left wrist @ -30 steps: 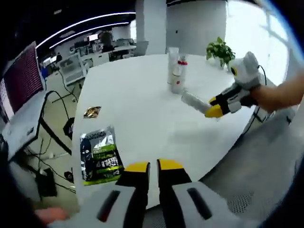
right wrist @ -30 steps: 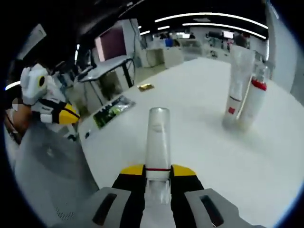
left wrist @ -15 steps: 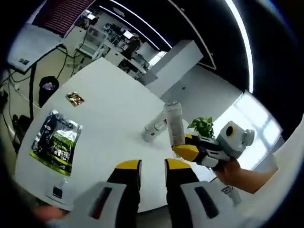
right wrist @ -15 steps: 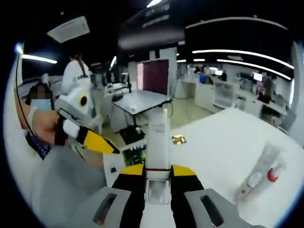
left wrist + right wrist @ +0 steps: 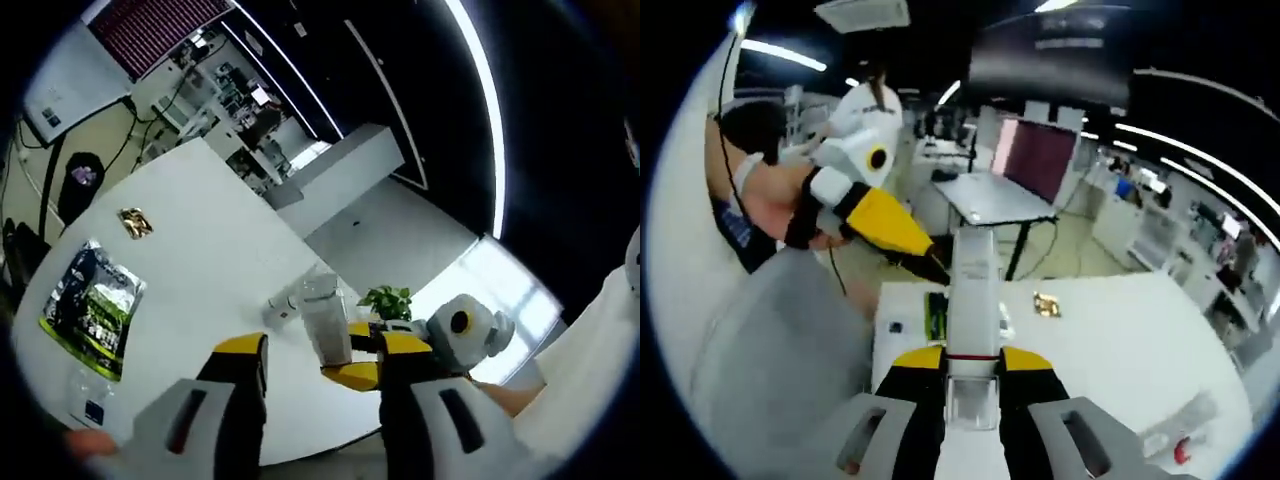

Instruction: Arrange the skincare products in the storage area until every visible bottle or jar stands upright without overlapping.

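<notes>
Your right gripper (image 5: 971, 362) is clamped on a clear tube (image 5: 972, 300), jaws closed against both its sides w/ the tube's red band sitting right at the yellow tips. The tube runs straight out from the jaws, held up in the air off the white table (image 5: 1120, 340).

In the left gripper view that same tube (image 5: 326, 325) shows standing roughly upright in frame, gripped near its lower end by the right gripper (image 5: 372, 360), which comes in from the right w/ your hand (image 5: 510, 398) behind it. It sits between the left gripper's own two jaws in the picture, but further off; can't tell how much gap there is.

Your left gripper (image 5: 322, 352) has its jaws parted wide, nothing between the pads. In the right gripper view the left gripper (image 5: 925, 262) points its yellow tips toward the tube's far end, v. close to it; can't tell if touching.

Rest of the products: two bottles (image 5: 285, 300) stand close together mid-table behind the held tube in the left gripper view; the red-capped bottle (image 5: 1180, 445) and its neighbour sit low right in the right gripper view, small and blurred.

Also on the table: a green-black pouch (image 5: 90, 310) near the close edge, a small gold sachet (image 5: 135, 222) further in, and a potted plant (image 5: 388, 300) at the far side.
</notes>
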